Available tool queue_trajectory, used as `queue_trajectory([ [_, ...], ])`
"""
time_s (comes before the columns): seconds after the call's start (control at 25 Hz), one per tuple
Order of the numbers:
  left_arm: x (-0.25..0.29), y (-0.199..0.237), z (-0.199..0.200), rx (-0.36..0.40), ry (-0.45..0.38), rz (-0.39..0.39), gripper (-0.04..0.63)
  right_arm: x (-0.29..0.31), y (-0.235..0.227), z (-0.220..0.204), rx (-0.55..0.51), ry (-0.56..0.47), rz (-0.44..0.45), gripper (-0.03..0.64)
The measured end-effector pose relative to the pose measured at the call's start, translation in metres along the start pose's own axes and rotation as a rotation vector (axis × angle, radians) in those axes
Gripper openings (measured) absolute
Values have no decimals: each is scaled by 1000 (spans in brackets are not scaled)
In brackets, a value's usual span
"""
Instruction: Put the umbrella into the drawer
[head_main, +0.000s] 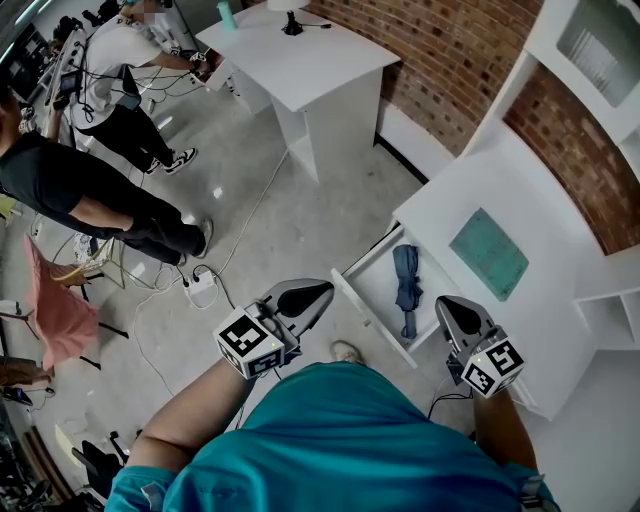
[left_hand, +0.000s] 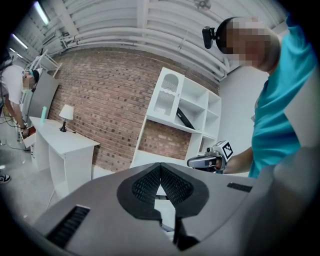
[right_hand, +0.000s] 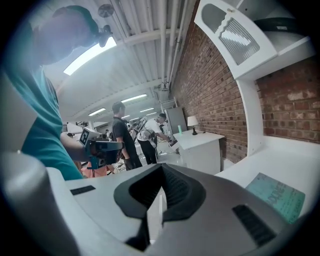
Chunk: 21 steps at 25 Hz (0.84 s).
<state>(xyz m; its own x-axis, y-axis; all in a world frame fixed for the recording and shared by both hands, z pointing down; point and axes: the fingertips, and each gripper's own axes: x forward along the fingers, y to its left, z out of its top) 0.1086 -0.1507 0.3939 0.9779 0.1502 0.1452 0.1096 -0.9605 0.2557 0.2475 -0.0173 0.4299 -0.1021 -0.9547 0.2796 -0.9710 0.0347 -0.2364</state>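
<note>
1. Blue-grey, folded umbrella (head_main: 406, 285) lies lengthwise in the open drawer (head_main: 372, 283) of the white bench (head_main: 450, 210). I see nothing else in the drawer.
2. I judge the placing step done; what seems left is shutting the drawer.
3. My left claw (head_main: 322, 291) is pressed together and empty, hanging near the drawer's front panel.
4. My right claw (head_main: 446, 304) is also together, gripping nothing, beside the drawer.
5. Next I'd lay one claw against the front panel and push squarely, so the drawer doesn't jam.
6. On the bench top lies a teal mat (head_main: 489, 253).
</note>
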Motion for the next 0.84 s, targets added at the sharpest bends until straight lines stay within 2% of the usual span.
queue_trajectory([
  [0.84, -7, -3, -1, 14, 4, -2, 15, 2, 6, -2, -15, 2, 14, 21],
])
